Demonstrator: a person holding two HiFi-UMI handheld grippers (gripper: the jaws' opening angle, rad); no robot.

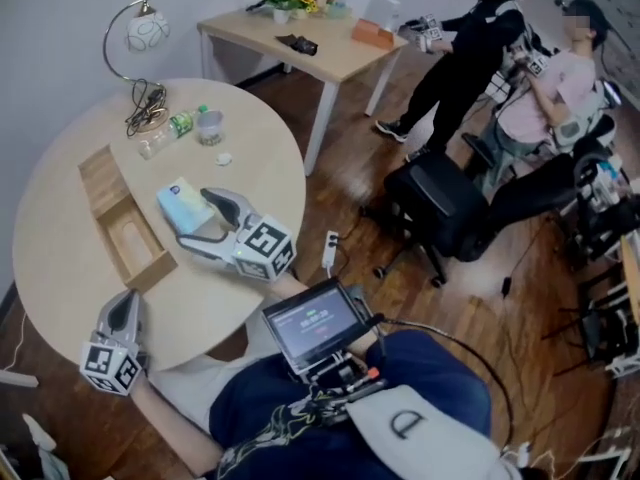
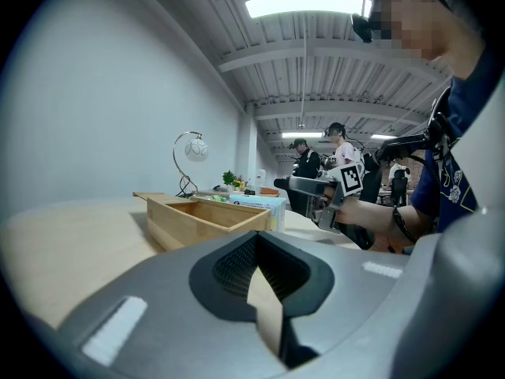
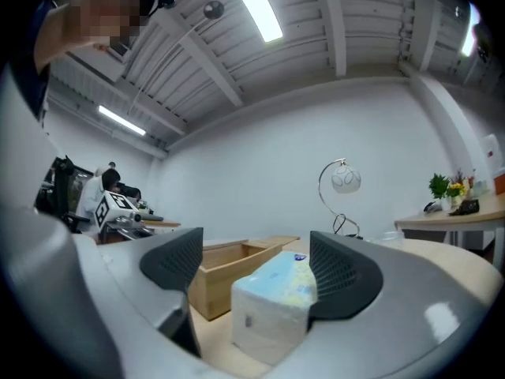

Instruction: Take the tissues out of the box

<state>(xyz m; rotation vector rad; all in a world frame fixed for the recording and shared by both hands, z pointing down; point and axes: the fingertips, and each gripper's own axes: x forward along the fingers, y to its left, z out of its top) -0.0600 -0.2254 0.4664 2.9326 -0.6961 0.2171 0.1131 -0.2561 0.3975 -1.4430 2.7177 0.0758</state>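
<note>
On the round table [image 1: 60,268] stands an open wooden box [image 1: 132,236], its inside bare, with its lid [image 1: 100,178] lying flat just beyond it. A pale blue-and-white tissue pack [image 1: 182,205] lies on the table right of the box. My right gripper [image 1: 198,218] is open around the pack. In the right gripper view the pack [image 3: 276,306] sits close to the right-hand jaw, and the other jaw stands clear of it. My left gripper [image 1: 125,310] rests at the table's near edge, shut and empty, pointing toward the box [image 2: 209,219].
A curved lamp [image 1: 140,33], a plastic bottle [image 1: 168,128] and a cup [image 1: 210,126] stand at the table's far side. Beyond are a second table [image 1: 300,43], a black office chair [image 1: 440,203] and two people. A tablet [image 1: 315,323] lies on my lap.
</note>
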